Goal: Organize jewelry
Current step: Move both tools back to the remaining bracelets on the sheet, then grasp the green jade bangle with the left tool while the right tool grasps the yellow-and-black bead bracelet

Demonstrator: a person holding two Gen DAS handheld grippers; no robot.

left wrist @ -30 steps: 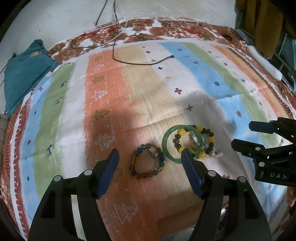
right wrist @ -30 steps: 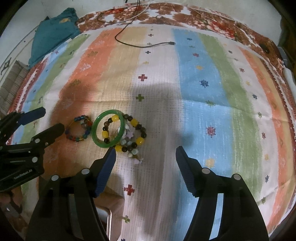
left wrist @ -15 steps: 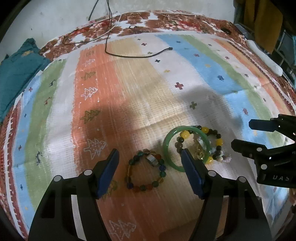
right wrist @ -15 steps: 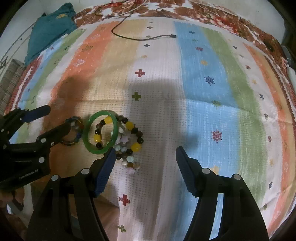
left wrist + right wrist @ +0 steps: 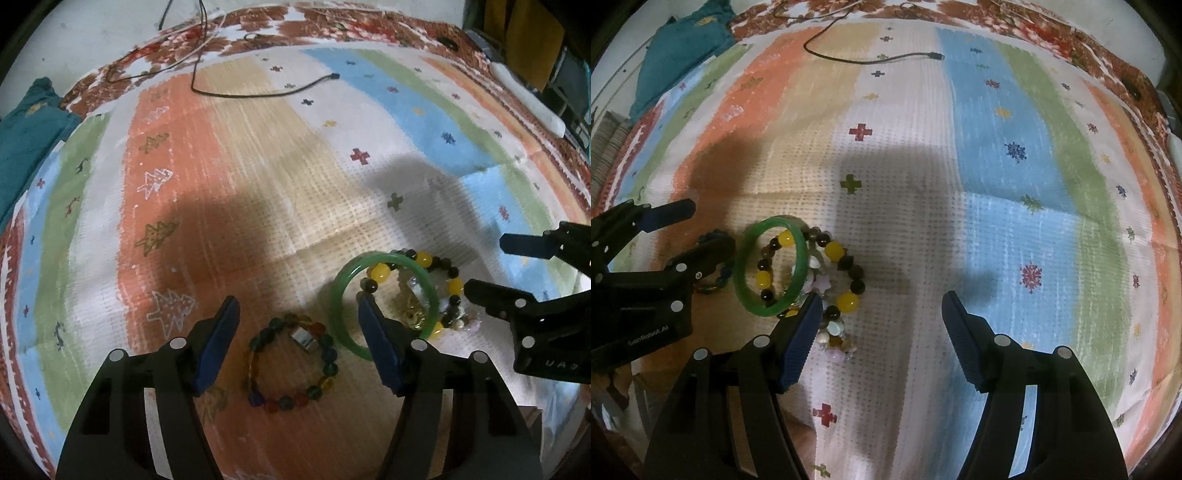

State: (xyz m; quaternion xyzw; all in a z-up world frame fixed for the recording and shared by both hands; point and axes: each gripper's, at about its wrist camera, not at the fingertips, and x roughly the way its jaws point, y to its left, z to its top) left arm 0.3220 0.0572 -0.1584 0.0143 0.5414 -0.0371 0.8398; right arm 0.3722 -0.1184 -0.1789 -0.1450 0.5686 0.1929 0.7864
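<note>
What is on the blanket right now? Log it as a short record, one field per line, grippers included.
surface: striped blanket
green bangle: flat, overlapping the yellow and black bracelet
yellow and black bracelet: under the bangle's edge
multicolour bracelet: lies apart, between the left gripper's fingers
left gripper: open, empty, over the multicolour bracelet
right gripper: open, empty, beside the pile
black cable: far end of blanket
teal cloth: far left corner

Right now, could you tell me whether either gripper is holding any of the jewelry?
Neither. The left gripper is open above the dark beaded bracelet, and the right gripper is open and empty.
</note>
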